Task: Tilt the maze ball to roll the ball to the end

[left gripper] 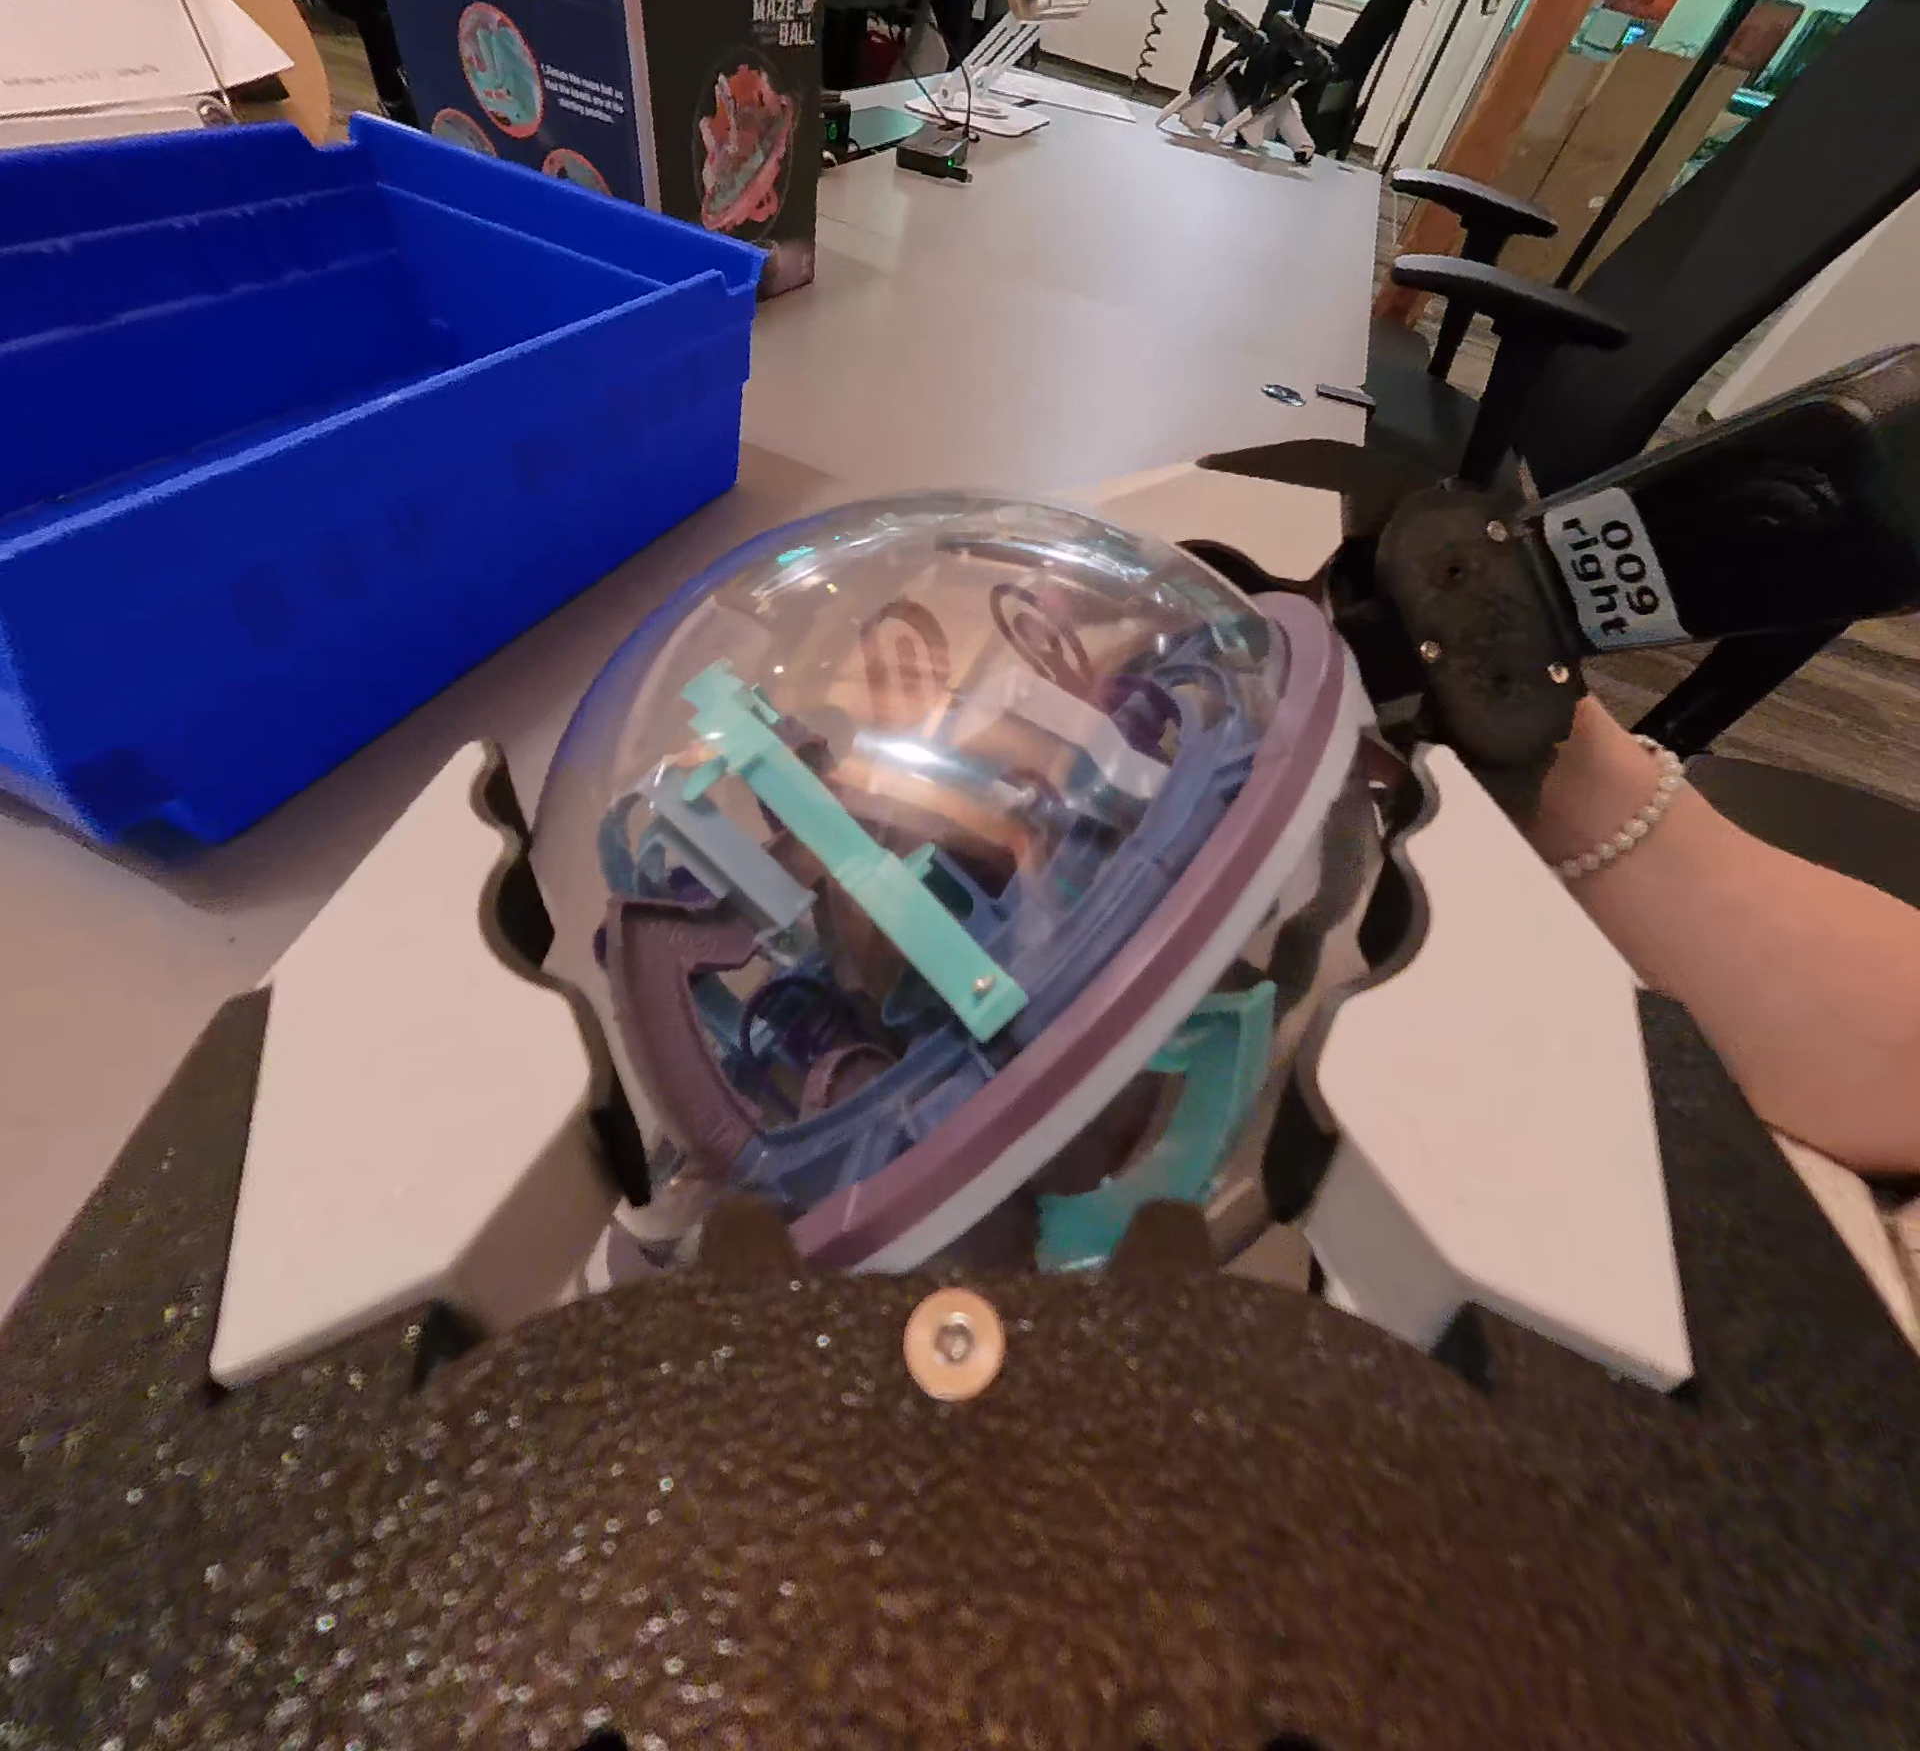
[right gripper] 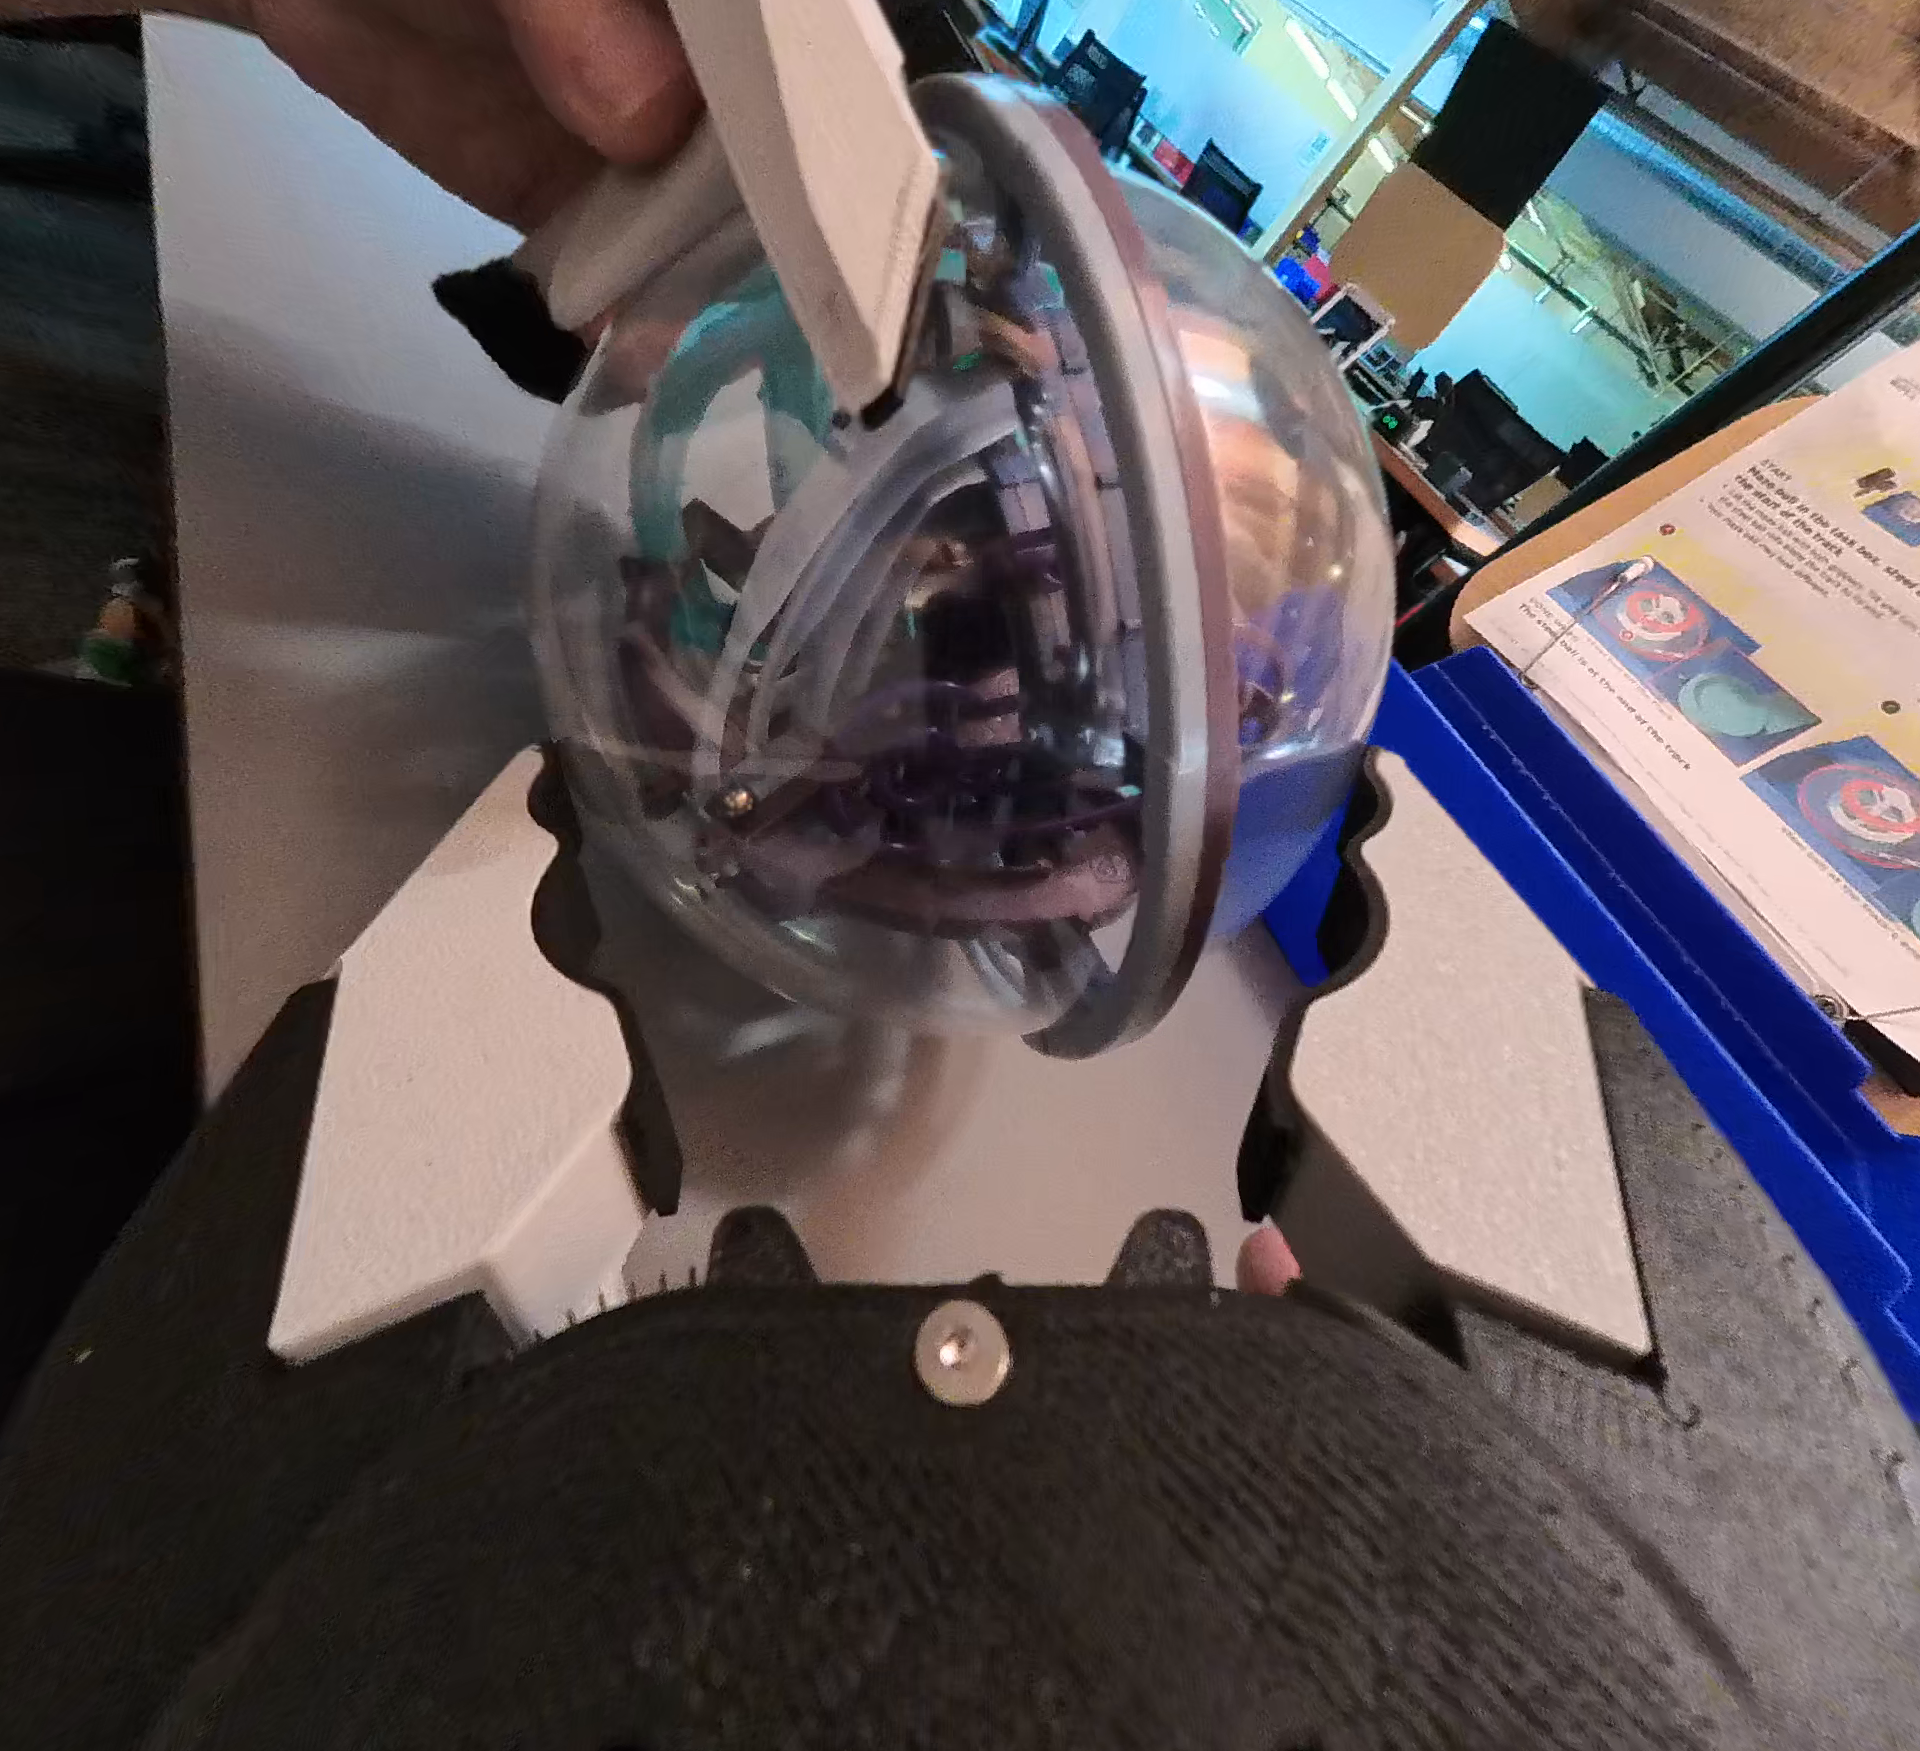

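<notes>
The clear maze ball [left gripper: 935,870] sits lifted above the counter [left gripper: 1091,288], tilted so its purple seam ring runs diagonally. The left gripper [left gripper: 956,828] has its white fingers [left gripper: 416,1026] spread wide and pressed on the sphere's two sides. The right gripper [right gripper: 956,828] clamps it likewise from the opposite side, fingers [right gripper: 447,1078] wide around the shell. A small steel ball [right gripper: 736,799] rests low inside. A blue bin [left gripper: 364,454] stands just beside.

Maze ball [left gripper: 935,849] between both jaws, bin [left gripper: 343,454] left
</notes>
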`<state>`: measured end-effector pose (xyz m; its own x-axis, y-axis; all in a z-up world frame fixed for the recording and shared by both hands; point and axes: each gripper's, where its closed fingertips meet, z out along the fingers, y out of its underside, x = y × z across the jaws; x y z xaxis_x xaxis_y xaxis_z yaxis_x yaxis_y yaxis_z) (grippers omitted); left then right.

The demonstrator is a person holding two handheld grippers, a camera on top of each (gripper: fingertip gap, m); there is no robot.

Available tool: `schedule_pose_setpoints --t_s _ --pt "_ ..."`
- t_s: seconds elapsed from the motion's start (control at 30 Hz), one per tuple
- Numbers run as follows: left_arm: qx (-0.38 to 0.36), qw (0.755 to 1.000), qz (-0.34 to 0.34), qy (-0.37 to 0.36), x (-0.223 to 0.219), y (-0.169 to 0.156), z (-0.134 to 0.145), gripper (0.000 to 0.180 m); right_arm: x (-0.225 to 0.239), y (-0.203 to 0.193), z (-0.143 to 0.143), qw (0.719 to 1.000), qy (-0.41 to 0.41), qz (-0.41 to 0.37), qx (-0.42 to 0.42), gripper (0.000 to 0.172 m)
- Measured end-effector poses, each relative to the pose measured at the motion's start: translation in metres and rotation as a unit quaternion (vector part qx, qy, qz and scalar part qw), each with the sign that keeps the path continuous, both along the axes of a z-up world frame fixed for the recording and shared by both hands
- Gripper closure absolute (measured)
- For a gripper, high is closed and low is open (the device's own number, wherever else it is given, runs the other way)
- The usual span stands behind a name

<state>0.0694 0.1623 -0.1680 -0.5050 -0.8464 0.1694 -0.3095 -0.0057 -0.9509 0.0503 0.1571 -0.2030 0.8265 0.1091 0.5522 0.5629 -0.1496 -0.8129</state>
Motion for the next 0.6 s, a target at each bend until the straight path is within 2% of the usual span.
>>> schedule_pose_setpoints --t_s 0.03,0.27,0.47,0.6 --pt "0.007 1.0 0.003 -0.007 0.001 0.001 -0.002 0.023 0.001 0.001 -0.001 1.0 -0.003 -0.002 0.001 0.031" --pt "-0.005 1.0 0.0 -0.025 -0.002 0.005 -0.001 0.023 0.001 0.003 -0.002 1.0 0.002 -0.008 -0.009 0.032" --pt "-0.051 0.997 -0.039 -0.051 -0.012 0.005 0.01 0.033 0.007 -0.003 -0.007 0.999 0.032 -0.012 -0.024 0.033" --pt "0.09 0.994 -0.047 -0.043 -0.02 0.014 -0.012 0.031 0.007 -0.001 -0.006 0.999 0.038 -0.011 -0.019 0.033"
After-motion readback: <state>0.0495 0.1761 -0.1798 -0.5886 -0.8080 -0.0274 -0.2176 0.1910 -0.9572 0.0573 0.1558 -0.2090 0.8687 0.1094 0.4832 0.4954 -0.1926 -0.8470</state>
